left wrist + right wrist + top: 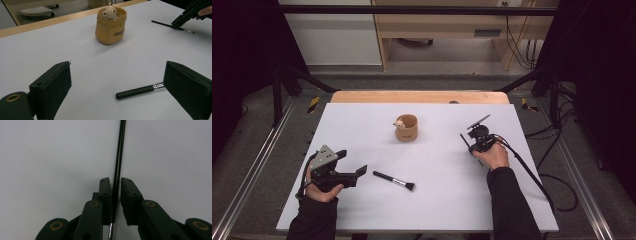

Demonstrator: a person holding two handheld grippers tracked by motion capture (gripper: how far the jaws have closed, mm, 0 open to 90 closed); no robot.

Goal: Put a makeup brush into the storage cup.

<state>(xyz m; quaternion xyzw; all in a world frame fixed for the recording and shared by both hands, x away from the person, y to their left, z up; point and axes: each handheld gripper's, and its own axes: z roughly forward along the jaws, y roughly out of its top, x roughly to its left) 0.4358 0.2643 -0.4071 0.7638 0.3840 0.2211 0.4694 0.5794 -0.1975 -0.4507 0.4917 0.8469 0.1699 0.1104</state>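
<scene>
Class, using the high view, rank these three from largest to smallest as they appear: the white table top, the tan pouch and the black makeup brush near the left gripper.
1. White table top, by far the largest.
2. Black makeup brush, longer but thin.
3. Tan pouch, shorter but bulkier; these last two are close, so their order is unsure.

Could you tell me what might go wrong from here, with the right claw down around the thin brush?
1. The right claw straddles the thin brush, which lies flat on the table; its jaws look not fully closed, so the slim handle might slip or roll as it is lifted.
2. The left claw is open beside the thick brush; closing off-centre could push it away.
3. The tan pouch looks light, so a brush dropped in carelessly might tip it.
</scene>
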